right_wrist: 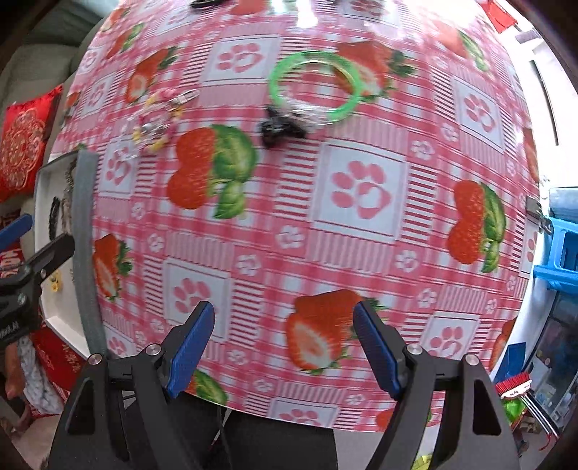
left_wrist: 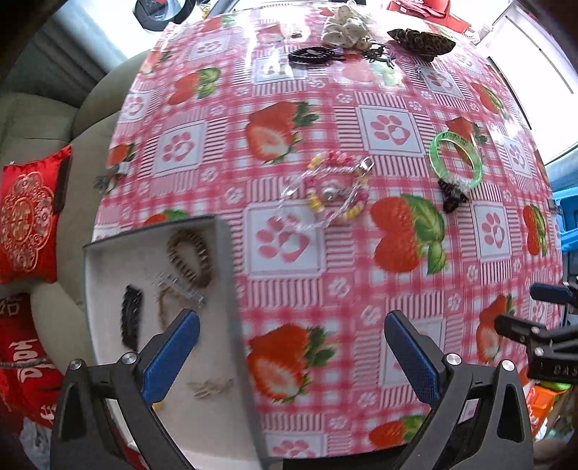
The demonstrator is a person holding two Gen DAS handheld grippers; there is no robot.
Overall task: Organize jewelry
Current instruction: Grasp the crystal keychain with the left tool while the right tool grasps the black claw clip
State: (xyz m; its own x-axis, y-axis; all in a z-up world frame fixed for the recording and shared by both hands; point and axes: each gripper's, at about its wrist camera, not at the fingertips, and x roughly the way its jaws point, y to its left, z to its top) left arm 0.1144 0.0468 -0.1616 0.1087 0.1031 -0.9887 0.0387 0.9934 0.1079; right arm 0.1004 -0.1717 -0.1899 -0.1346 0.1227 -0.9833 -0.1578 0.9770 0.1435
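Note:
A grey-rimmed white tray (left_wrist: 108, 274) sits at the table's left edge and holds a brown hair clip (left_wrist: 189, 258), a black clip (left_wrist: 130, 321), a clear clip and small pieces. My left gripper (left_wrist: 292, 350) is open and empty, its left finger over the tray's right side. A beaded bracelet pile (left_wrist: 334, 189) lies mid-table, a green bangle (left_wrist: 456, 161) and small black clip (left_wrist: 453, 195) to its right. My right gripper (right_wrist: 283, 343) is open and empty above the tablecloth, well short of the bangle (right_wrist: 314, 85) and black clip (right_wrist: 280, 126).
At the far edge lie a black claw clip (left_wrist: 310, 56), a white scrunchie (left_wrist: 345, 25) and a leopard-print clip (left_wrist: 422, 41). Red cushions (left_wrist: 29, 213) rest on a sofa to the left. A blue crate (right_wrist: 563, 253) stands off the right edge.

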